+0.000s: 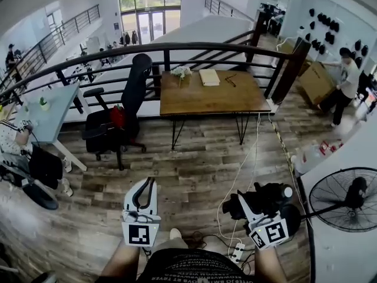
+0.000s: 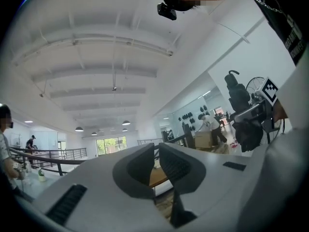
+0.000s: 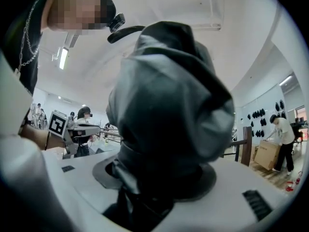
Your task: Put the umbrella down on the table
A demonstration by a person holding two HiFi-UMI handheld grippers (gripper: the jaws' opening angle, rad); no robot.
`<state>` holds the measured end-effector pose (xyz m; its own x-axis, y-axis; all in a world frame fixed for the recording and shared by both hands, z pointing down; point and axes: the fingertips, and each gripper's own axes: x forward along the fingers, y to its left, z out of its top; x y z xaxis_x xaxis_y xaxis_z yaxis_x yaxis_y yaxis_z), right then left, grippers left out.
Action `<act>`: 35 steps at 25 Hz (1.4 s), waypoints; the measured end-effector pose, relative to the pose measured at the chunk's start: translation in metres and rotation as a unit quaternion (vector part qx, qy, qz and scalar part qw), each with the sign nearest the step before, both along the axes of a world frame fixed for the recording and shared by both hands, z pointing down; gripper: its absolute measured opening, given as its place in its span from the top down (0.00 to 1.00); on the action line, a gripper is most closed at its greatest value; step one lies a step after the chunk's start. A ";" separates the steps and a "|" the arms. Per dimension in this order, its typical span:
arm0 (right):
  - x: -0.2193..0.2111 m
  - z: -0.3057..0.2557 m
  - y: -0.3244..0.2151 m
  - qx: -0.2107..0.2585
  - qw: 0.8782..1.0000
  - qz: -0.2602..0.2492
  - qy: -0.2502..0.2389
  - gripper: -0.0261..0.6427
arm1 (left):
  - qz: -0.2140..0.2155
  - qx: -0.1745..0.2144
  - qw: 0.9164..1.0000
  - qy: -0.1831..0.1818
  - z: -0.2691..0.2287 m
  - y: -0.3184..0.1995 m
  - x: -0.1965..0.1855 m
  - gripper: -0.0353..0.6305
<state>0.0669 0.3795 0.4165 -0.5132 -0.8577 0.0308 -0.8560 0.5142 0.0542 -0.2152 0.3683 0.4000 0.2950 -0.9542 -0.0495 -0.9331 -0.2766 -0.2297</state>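
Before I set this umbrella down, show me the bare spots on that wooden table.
Wooden table: front half bare, from left corner to right. Crowded along the railing side: flowers, pale book, small dark item.

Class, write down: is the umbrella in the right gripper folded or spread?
Folded: the umbrella is a tight dark bundle of bunched fabric clamped in the right gripper.

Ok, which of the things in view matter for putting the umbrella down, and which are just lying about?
Part of the job:
- umbrella, folded, gripped in the jaws of the right gripper
- wooden table ahead, by the railing

Just lying about:
- office chair
- fan
- notebook and flowers on the table
- power strip
- cardboard box
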 end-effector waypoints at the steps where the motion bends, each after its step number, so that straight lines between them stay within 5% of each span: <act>1: -0.004 -0.003 -0.009 0.004 1.000 0.003 0.001 0.58 | 0.001 0.002 1.000 -0.001 0.000 -0.011 -0.007 0.87; 6: -0.029 -0.008 -0.041 0.003 1.000 0.024 0.018 0.58 | 0.009 0.000 0.999 0.037 0.004 -0.056 -0.038 0.87; 10: -0.048 -0.007 -0.057 -0.003 0.999 0.034 0.022 0.58 | 0.026 0.011 0.999 0.014 0.007 -0.077 -0.046 0.87; 15: -0.049 0.000 -0.078 -0.014 0.999 0.039 0.029 0.58 | 0.041 -0.015 0.998 0.035 0.018 -0.105 -0.040 0.87; 23: -0.020 0.014 -0.132 -0.025 0.999 0.038 0.006 0.58 | 0.033 -0.022 0.998 0.038 0.022 -0.155 -0.019 0.87; 35: 0.060 0.019 -0.252 -0.016 1.000 0.019 0.015 0.58 | 0.034 -0.017 0.999 0.035 0.018 -0.265 0.067 0.88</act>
<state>0.1270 0.1273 0.4353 -0.4780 -0.8753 0.0731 -0.8736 0.4824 0.0639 -0.1484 0.1034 0.4181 0.3556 -0.9338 -0.0398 -0.9257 -0.3460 -0.1531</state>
